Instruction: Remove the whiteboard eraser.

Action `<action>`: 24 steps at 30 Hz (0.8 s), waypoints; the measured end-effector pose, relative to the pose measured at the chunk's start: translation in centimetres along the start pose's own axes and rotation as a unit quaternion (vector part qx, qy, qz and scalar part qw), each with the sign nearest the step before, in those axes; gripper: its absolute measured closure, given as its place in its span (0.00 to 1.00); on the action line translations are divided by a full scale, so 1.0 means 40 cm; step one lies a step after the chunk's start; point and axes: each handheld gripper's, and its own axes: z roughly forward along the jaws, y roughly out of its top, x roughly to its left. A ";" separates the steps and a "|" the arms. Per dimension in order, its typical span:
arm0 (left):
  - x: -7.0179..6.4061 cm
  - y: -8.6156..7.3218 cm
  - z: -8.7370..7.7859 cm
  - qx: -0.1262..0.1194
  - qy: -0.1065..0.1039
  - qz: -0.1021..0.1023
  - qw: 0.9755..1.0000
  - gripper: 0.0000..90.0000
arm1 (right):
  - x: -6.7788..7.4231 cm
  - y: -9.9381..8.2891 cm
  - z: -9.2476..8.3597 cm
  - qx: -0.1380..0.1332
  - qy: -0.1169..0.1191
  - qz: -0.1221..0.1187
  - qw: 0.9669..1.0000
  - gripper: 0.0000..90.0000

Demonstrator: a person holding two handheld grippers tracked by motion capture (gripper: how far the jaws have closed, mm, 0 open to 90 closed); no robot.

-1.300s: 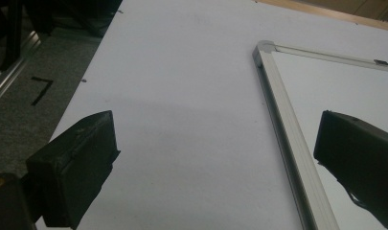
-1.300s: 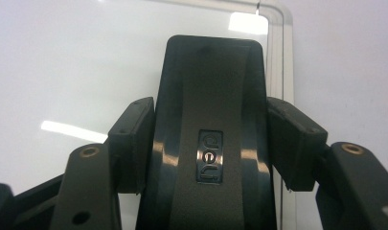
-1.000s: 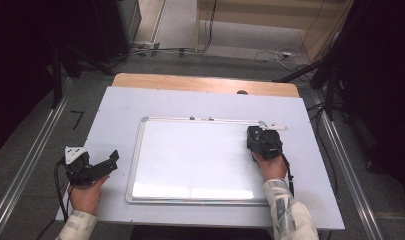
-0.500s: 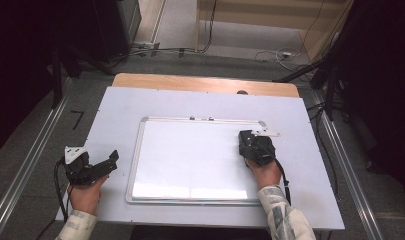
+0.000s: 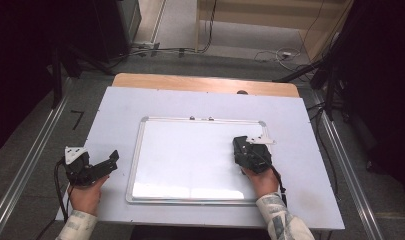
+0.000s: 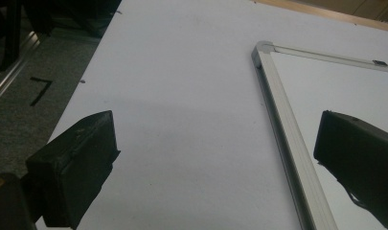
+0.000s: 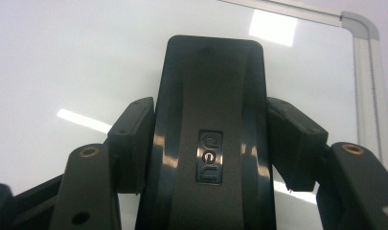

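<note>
Clamped between the right gripper's two black jaws is a glossy black eraser with a small silver logo plate on its back; in the right gripper view each jaw presses flat against one long side of it. What lies under the eraser is hidden by its own body, so whether its underside touches the whiteboard cannot be told from that view, and the lower end of the eraser is cut off by the frame's bottom edge. From the high view the right gripper sits over the right part of the whiteboard, near its upper right corner, with the person's right hand behind it toward the board's near edge; the eraser itself is too dark against the gripper to make out there. By contrast, the left gripper has its jaws spread wide with nothing between them: in the left gripper view one jaw stands over the pale table and the other overlaps the whiteboard's metal frame, though whether it touches the frame cannot be told. In the high view the left gripper rests in the left hand just left of the whiteboard, apart from its frame. Glare patches mark the whiteboard's surface near its near edge.
</note>
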 end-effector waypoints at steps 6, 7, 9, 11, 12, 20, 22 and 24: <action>0.006 -0.001 -0.005 -0.001 0.002 -0.002 1.000 0.02 | -0.058 0.016 0.017 0.001 -0.026 0.028 0.999 0.41; 0.006 -0.001 -0.005 -0.001 0.003 -0.003 1.000 0.02 | -0.067 0.020 0.020 0.003 -0.030 0.032 0.999 0.41; 0.006 -0.001 -0.006 -0.002 0.004 -0.003 1.000 0.02 | -0.087 0.030 0.030 0.004 -0.041 0.039 0.998 0.41; 0.006 -0.001 -0.005 -0.002 0.003 -0.002 1.000 0.02 | -0.106 0.040 0.039 0.005 -0.049 0.053 0.997 0.41; 0.006 -0.001 -0.005 -0.001 0.003 -0.002 1.000 0.02 | -0.114 0.045 0.044 0.005 -0.053 0.058 0.997 0.41; 0.005 0.000 0.000 0.000 0.001 -0.003 1.000 0.02 | -0.130 0.088 0.084 0.008 -0.072 0.069 0.995 0.41; 0.004 0.000 0.001 -0.001 0.000 -0.002 1.000 0.02 | -0.128 0.095 0.090 0.010 -0.074 0.068 0.995 0.41; 0.003 0.001 0.002 0.000 0.001 -0.001 1.000 0.02 | -0.124 0.097 0.092 0.010 -0.074 0.069 0.995 0.41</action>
